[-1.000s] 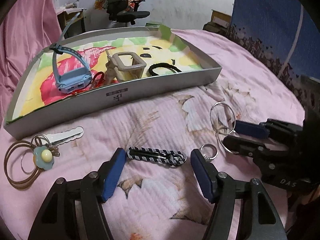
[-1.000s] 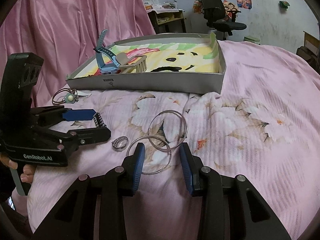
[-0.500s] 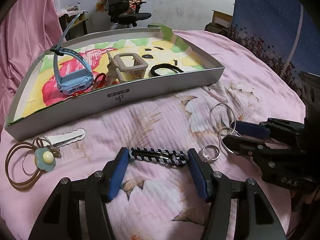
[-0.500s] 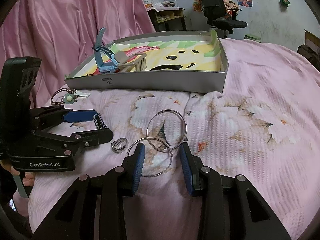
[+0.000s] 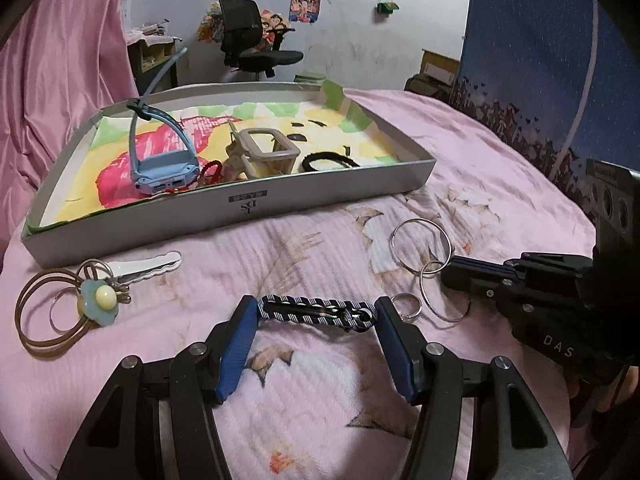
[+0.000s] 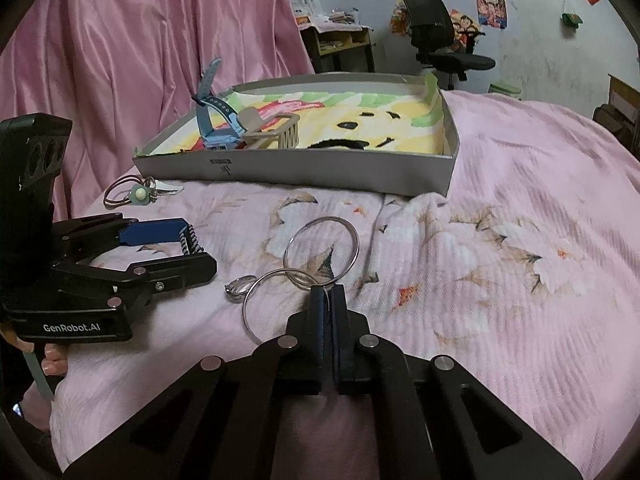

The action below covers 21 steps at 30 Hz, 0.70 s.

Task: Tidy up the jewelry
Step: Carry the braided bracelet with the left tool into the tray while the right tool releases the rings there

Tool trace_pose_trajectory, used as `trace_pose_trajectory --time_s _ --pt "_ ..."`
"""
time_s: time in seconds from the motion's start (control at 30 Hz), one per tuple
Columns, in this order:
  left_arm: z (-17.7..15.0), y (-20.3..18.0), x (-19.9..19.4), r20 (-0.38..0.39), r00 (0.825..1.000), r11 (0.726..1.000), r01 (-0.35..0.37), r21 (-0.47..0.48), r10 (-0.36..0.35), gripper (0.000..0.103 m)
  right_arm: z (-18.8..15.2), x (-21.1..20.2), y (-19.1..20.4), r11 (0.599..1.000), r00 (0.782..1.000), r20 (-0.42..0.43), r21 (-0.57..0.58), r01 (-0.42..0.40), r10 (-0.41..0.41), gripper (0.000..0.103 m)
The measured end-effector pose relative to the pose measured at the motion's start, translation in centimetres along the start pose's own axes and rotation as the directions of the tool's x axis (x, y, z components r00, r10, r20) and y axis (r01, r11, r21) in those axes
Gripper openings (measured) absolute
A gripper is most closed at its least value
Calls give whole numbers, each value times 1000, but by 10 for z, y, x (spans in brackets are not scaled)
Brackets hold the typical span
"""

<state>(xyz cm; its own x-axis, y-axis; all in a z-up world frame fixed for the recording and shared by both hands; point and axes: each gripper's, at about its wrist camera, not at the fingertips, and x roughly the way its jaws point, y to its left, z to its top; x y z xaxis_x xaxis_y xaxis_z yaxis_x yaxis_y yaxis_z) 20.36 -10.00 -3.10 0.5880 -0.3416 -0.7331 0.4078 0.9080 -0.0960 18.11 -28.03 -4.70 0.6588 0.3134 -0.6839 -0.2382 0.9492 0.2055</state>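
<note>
My right claw [image 6: 329,300] has just clamped: a second ago its blue pads stood apart around the linked silver bangles [image 6: 320,250], and now they are pinched together on the wire where the two hoops overlap, both hoops flat on the pink bedspread [image 6: 500,240]. My left claw [image 5: 316,316] has narrowed in the same interval but is not clenched; its pads sit at the two ends of the striped hair clip [image 5: 316,311], touching or nearly so. I judge both pieces are about ready to lift toward the grey tray [image 5: 240,210], where the blue watch [image 5: 164,168] and black hair tie [image 5: 330,160] already lie. The small ring [image 5: 406,306] and the egg-charm hair ties [image 5: 68,312] are outside it.
</note>
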Motion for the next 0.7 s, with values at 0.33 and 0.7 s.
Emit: trace_pose_trajectory --time_s 0.33,0.7 --pt "-3 2 -8 46 999 1000 8 -18 -7 57 5 -24 2 1000 992 125 -12 6 -5 3" --pt "22 12 -31 120 993 999 0 -53 6 57 22 -36 4 1000 978 208 -24 9 -4 3"
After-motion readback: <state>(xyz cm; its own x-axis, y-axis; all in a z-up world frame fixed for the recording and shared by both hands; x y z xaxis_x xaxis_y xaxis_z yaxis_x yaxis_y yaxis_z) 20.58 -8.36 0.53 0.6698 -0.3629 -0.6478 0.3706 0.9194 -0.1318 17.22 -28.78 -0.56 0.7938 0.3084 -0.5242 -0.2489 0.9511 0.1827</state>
